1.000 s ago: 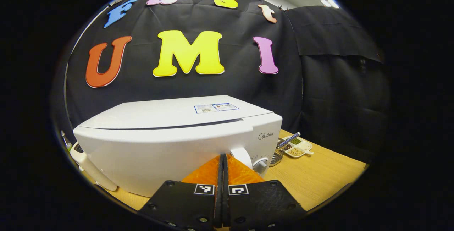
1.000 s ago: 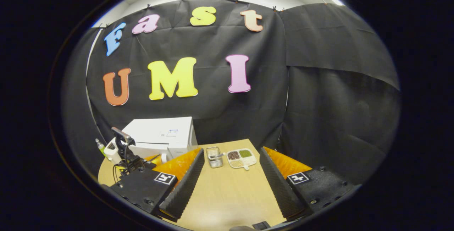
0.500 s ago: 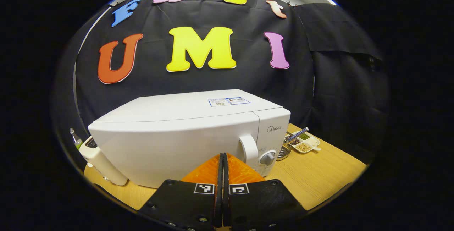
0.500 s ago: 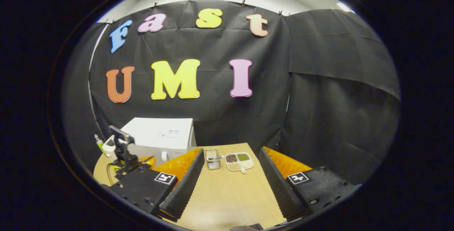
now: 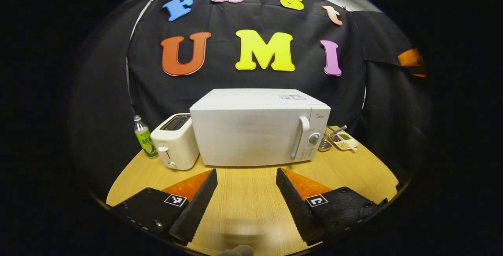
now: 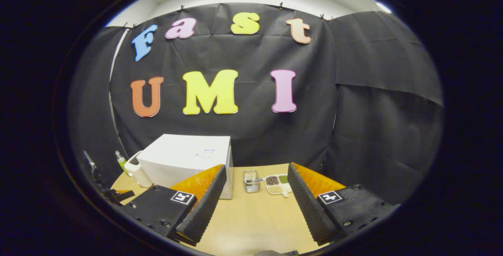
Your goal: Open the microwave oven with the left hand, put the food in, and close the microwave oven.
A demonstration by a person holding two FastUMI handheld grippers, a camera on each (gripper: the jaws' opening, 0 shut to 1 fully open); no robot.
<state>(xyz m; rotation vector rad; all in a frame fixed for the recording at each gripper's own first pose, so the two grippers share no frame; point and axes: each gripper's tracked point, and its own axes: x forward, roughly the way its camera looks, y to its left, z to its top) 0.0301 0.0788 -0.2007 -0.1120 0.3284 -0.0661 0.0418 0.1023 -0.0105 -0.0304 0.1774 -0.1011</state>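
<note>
With the door shut, both tools (image 5: pixel 245 193) (image 6: pixel 255 197) are held wide open and empty; the left is best aimed at the microwave (image 5: pixel 259 128) handle (image 5: pixel 300 138), one o'clock.

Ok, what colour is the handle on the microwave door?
White, like the boxy microwave; its curved handle shows best in the left gripper view.
</note>
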